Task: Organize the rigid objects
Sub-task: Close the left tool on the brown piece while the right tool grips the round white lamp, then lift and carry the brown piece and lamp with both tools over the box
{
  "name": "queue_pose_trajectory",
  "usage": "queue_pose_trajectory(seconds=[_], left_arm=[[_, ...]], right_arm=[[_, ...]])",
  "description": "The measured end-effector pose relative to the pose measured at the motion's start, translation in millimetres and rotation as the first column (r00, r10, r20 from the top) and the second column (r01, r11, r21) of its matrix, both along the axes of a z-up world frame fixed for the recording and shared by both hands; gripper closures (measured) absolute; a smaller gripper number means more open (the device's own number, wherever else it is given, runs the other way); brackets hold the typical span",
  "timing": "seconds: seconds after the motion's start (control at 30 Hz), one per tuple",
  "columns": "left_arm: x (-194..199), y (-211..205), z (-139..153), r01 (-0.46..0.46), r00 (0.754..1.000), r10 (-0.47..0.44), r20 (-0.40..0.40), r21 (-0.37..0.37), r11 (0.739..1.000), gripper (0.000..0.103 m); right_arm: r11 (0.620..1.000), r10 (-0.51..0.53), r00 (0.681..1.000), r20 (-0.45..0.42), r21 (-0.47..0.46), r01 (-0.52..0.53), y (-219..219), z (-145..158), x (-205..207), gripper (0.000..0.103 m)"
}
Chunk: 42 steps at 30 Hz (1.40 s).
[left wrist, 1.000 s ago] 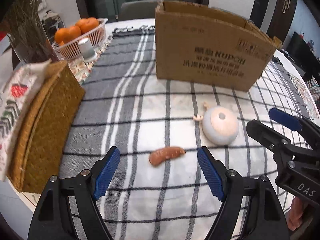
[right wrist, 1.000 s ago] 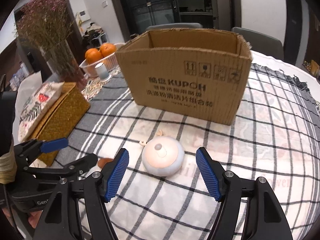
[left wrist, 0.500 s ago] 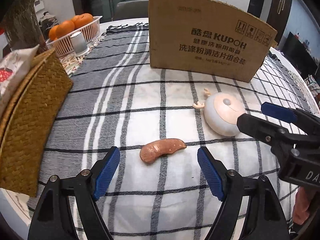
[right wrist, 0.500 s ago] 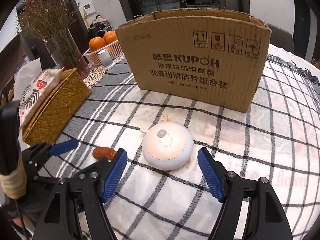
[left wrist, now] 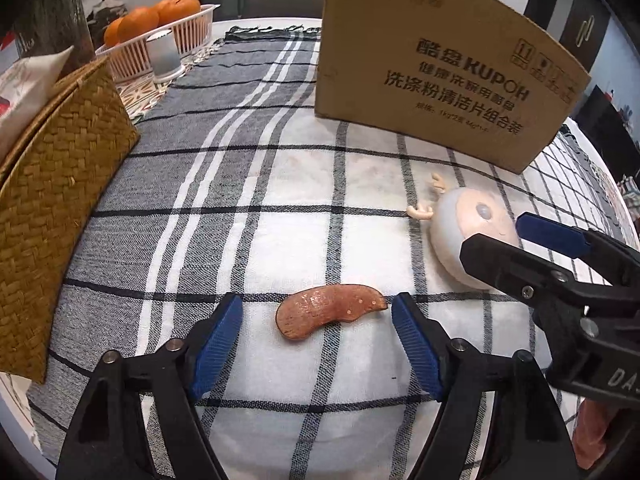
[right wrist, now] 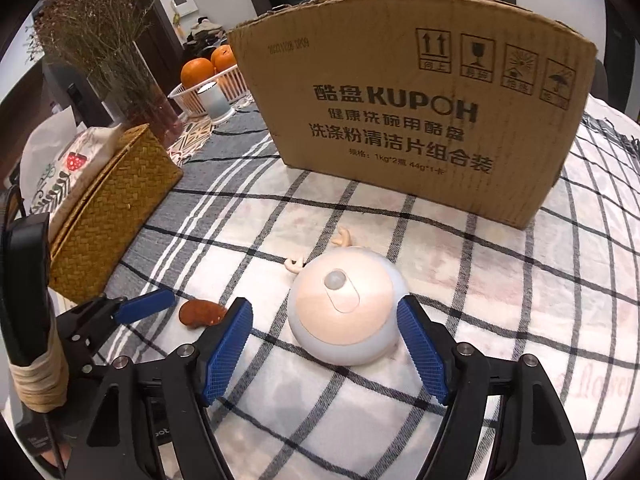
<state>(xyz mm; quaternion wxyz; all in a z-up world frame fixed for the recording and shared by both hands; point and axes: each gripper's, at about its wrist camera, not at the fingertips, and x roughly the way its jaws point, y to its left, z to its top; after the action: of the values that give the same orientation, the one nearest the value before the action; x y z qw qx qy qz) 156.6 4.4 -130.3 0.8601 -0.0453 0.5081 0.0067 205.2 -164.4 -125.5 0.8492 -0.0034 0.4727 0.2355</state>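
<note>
Left gripper (left wrist: 316, 334) stands wide in its own wrist view, its blue pads (left wrist: 218, 338) on either side of a flat reddish-brown slice (left wrist: 326, 315) that lies on the checked tablecloth (left wrist: 280, 184), just ahead of the tips and touching neither. Ahead and to its right sits a round white-and-peach toy (left wrist: 466, 234) with small antlers, partly covered by the right gripper (left wrist: 520, 236), which reaches in from the right with its jaws spread. Farther ahead stands a cardboard box (left wrist: 440, 76). To the left lies a woven straw box (left wrist: 52, 200), and beyond it a white basket of oranges (left wrist: 160, 32).

Right gripper (right wrist: 324, 342), seen from its own wrist camera, is also wide, and the round toy (right wrist: 346, 308) sits between its pads, near both; contact cannot be told. Left of it the slice (right wrist: 200, 312) lies beside the left gripper (right wrist: 160, 312). Straight ahead rises the cardboard box (right wrist: 420, 108), with the straw box (right wrist: 116, 204) to the left.
</note>
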Motion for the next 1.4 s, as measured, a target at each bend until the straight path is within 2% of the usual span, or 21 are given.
queue_pose_trajectory(seconds=[0.13, 0.2, 0.37, 0.7, 0.9, 1.0, 1.07, 1.4], left_arm=[[1, 1, -1, 0.001, 1.000, -0.002, 0.012, 0.019, 1.000, 0.035], [0, 3, 0, -0.002, 1.000, 0.001, 0.019, 0.021, 1.000, 0.042], [0, 5, 1, 0.000, 0.999, -0.001, 0.034, 0.028, 1.000, 0.050], [-3, 12, 2, 0.019, 0.998, -0.019, 0.062, 0.004, 1.000, 0.050], [-1, 21, 5, -0.025, 0.997, 0.026, 0.068, -0.011, 1.000, 0.050], [1, 21, 5, -0.027, 0.997, 0.027, 0.074, 0.003, 1.000, 0.050], [1, 21, 5, -0.025, 0.997, 0.025, 0.075, 0.007, 1.000, 0.050], [3, 19, 15, -0.007, 0.994, 0.004, 0.110, 0.021, 1.000, 0.050]], right_arm=[[0.999, 0.006, 1.000, 0.014, -0.034, -0.005, 7, -1, 2, 0.023], [0.998, -0.002, 1.000, 0.021, -0.065, 0.004, 8, -2, 3, 0.022], [0.994, -0.012, 1.000, 0.027, -0.104, 0.015, 9, -6, 7, 0.022], [0.993, -0.013, 1.000, 0.006, -0.115, 0.013, 14, -17, 11, 0.021], [0.988, -0.001, 1.000, 0.015, -0.157, 0.003, 20, -22, 10, 0.021], [0.986, -0.008, 1.000, 0.026, -0.164, 0.012, 21, -24, 10, 0.023], [0.986, -0.018, 0.999, 0.037, -0.165, 0.024, 20, -23, 10, 0.027], [0.981, -0.062, 0.993, 0.096, -0.179, 0.078, 16, -13, 5, 0.028]])
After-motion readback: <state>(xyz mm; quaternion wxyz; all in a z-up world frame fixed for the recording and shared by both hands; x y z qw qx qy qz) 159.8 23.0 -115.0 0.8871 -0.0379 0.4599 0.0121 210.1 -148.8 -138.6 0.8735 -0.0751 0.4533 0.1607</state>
